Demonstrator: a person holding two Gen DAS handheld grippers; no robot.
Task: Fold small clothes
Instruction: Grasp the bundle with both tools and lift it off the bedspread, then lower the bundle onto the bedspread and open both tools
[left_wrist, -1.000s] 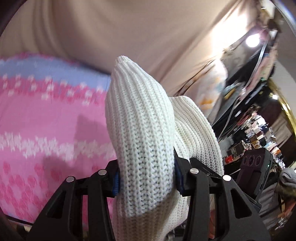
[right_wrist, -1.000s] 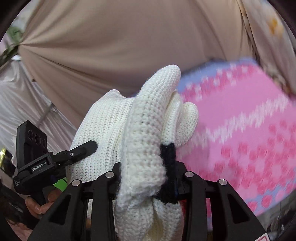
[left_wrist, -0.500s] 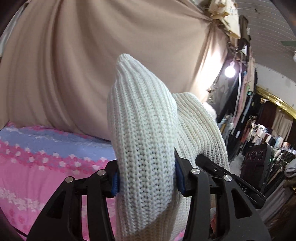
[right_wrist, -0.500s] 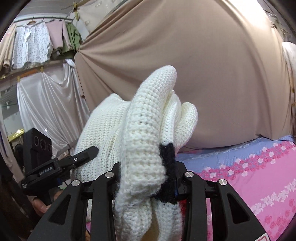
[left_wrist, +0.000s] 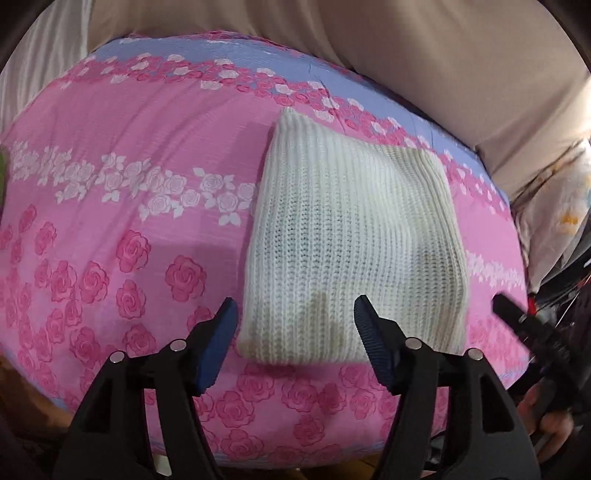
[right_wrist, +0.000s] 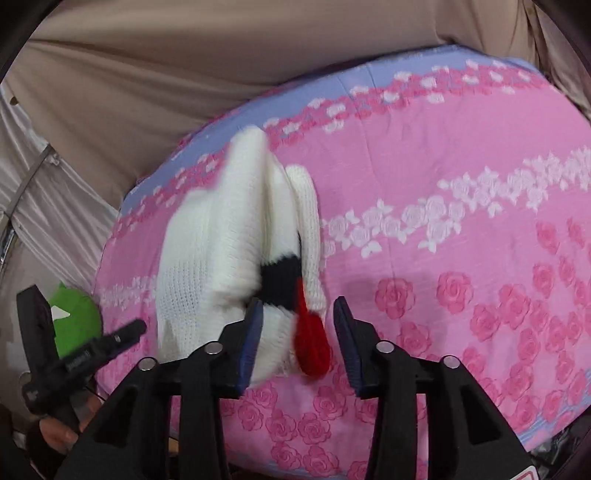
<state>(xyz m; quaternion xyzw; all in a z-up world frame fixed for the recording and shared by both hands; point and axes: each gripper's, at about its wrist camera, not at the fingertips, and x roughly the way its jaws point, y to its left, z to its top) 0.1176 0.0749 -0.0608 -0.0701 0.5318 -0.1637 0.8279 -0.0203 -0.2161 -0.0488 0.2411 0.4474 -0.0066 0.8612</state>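
Note:
A folded white knit sweater (left_wrist: 351, 243) lies flat on the pink rose-print bedspread (left_wrist: 129, 206). My left gripper (left_wrist: 293, 332) is open, its blue pads either side of the sweater's near edge, holding nothing. In the right wrist view the sweater (right_wrist: 221, 266) looks bunched, with black and red knit parts (right_wrist: 310, 332) at its near end. My right gripper (right_wrist: 297, 332) is open, with the red part between its jaws but not pinched. The right gripper shows at the right edge of the left wrist view (left_wrist: 524, 325).
A beige curtain (left_wrist: 406, 55) hangs behind the bed. A green object (right_wrist: 75, 321) lies at the bed's left end. The left gripper's body (right_wrist: 74, 362) and the hand holding it show at lower left. Patterned fabric (left_wrist: 554, 206) hangs to the right.
Both grippers were shut on the raised sweater. Now the sweater lies on the bedspread, both grippers have opened and let go, and the views point down at the bed.

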